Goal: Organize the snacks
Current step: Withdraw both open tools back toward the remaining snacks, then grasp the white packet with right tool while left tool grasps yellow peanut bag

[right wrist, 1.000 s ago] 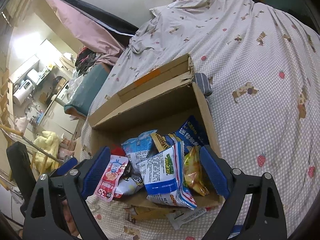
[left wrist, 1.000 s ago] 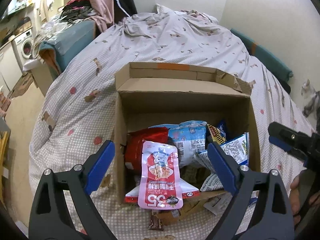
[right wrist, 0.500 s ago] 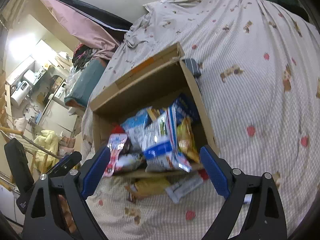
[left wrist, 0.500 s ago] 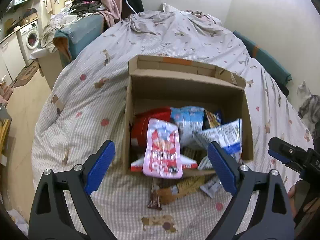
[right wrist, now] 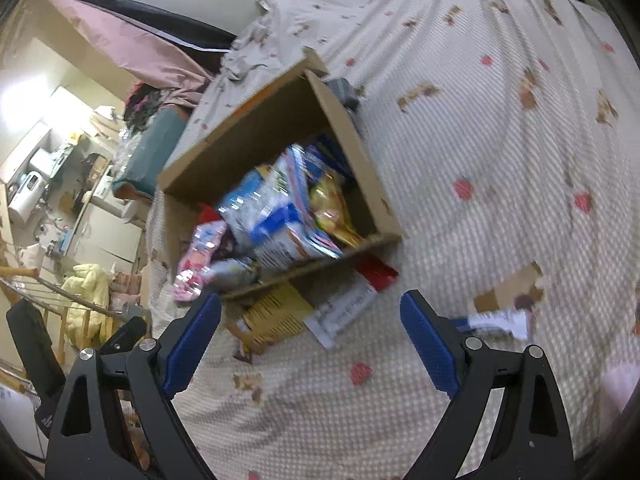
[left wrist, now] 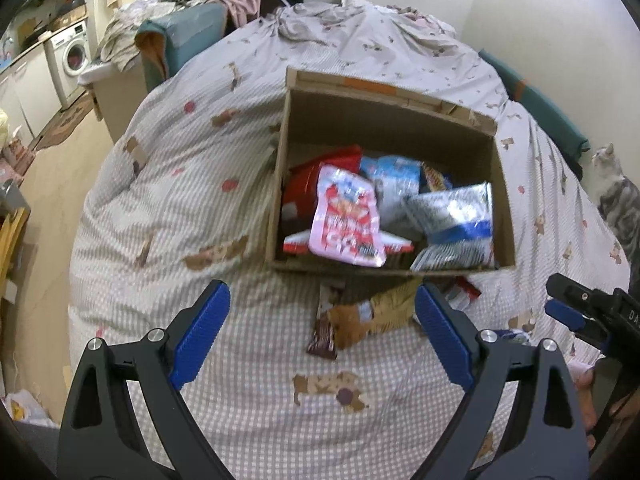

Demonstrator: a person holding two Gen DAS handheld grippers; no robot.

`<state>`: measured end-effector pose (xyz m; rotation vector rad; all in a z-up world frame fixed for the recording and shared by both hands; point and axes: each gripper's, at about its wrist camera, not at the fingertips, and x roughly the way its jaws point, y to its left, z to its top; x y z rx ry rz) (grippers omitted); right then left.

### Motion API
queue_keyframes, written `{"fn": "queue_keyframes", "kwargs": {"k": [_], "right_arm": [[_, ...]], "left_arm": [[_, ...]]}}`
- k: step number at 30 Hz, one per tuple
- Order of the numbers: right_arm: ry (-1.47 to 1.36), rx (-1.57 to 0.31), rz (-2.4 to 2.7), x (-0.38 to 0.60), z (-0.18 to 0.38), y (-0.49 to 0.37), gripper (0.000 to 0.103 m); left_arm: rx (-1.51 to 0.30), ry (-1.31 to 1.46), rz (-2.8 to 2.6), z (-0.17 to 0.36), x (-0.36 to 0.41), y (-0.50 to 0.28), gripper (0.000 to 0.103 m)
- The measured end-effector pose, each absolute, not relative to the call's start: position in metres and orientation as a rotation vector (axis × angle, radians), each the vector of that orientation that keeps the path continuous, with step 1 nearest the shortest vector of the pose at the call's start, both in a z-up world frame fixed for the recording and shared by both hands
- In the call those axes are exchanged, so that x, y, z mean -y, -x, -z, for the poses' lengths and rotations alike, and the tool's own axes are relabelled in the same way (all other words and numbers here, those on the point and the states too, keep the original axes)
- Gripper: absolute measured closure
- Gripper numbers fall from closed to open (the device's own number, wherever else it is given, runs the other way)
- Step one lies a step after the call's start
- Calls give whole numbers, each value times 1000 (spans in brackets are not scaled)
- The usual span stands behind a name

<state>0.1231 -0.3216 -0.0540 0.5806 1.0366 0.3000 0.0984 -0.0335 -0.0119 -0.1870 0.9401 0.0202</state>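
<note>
Your cardboard box (left wrist: pixel 390 268) sits on the bed (left wrist: pixel 168 184), packed with snack bags: a pink pouch (left wrist: pixel 346 218) lies on top at its near left, a silver and blue bag (left wrist: pixel 456 216) at its right. A few packets have spilled onto the bed just in front of the box, among them a tan packet (left wrist: pixel 372 314) and a dark brown bar (left wrist: pixel 325 334).

Only your left camera shows the grey cat (left wrist: pixel 618 196) at the bed's far right edge and the washing machine (left wrist: pixel 72 56) across the room. Only your right camera shows the yellow bag (right wrist: pixel 332 208) against the box's right wall, and a white packet (right wrist: pixel 500 320) lying apart on the bed, just beyond your right finger.

The bed wears a checked cover printed with dogs and strawberries.

Your left gripper (left wrist: pixel 320 330) hangs above the spilled packets, fingers spread wide and holding nothing; the tan packet lies between them. Your right gripper (right wrist: pixel 310 334) is likewise wide and empty, with the spilled packets between its fingers and the box just beyond.
</note>
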Motion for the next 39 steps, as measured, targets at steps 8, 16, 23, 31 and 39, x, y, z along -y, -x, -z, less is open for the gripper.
{"fn": "queue_keyframes", "kwargs": {"k": [8,16,23,31,39], "right_arm": [[-565,-1115,-211,343,79,-114,10],[-586,-1212,-93,358,103,-119,10],[-608,-1272,-73,347,120,-136,10],[-498,-1337,124,338,131,-148,10],[-600,-1405,183,360,159,-146,19]], "left_arm": [[-1000,178,-48,36,42,-83,11],[-1080,228,-82,59,36,-82,11],[-1129,291,-109,70,25,-84,11],[-1133,318,-115,70,19,-87,11],[-1154,337,-93,74,27,-92,11]]}}
